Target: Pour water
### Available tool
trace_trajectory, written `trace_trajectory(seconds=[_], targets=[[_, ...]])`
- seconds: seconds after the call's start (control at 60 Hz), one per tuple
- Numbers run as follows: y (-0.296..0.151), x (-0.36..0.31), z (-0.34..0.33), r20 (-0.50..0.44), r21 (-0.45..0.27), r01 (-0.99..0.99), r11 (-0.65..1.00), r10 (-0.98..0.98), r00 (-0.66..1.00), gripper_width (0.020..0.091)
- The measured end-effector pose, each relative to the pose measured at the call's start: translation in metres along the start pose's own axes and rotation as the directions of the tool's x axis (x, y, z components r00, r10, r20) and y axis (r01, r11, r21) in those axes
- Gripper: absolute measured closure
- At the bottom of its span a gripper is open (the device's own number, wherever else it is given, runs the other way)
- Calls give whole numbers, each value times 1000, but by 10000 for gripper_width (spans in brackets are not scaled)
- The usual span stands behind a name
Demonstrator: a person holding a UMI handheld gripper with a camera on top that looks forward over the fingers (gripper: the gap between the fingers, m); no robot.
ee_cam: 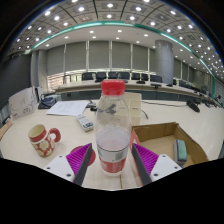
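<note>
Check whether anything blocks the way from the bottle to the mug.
Nothing visible does. The bottle stands between the gripper fingers, and the mug sits to its left on the table, with only bare tabletop between them.

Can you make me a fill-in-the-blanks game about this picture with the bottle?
1. The water bottle has a cap coloured ___.
2. The bottle stands ___ the gripper fingers.
3. Left of the bottle stands a patterned ___.
4. Right of the bottle lies an open cardboard ___.

Missing words: red; between; mug; box
</note>
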State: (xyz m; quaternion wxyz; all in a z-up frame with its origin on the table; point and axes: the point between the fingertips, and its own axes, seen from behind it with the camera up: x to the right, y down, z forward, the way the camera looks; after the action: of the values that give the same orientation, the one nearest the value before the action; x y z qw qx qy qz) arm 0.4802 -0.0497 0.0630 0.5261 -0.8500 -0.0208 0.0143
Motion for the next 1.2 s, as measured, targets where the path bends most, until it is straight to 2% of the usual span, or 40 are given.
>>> trace_trajectory(seconds=[0.083,0.117,0.167,0.383,0.6,0.7,0.783,0.917,1.0,1.083,1.2], targets=[[1,1,16,-6,7,23,1000,-23,1000,341],[1,2,20,-7,13,30,999,-30,1000,401],[-1,5,25,-22,25,40,999,-40,999,543],[-6,1,24,-25,33,46,998,-45,999,703],[-39,-10,16,-89,39,180,983,-176,980,704],[-70,-17,5,-155,51,306,951,-295,943,704],[-97,-27,-3,-242,31,468,883,-447,861,706],[-130,-50,-8,-348,-58,752,656,-719,601,706],[-140,-70,-9,-377,-123,882,455,-844,383,707],[-146,-86,-5,-402,-203,950,239,-905,141,708],[-148,-100,-2,-387,-303,953,-10,-912,-133,710]])
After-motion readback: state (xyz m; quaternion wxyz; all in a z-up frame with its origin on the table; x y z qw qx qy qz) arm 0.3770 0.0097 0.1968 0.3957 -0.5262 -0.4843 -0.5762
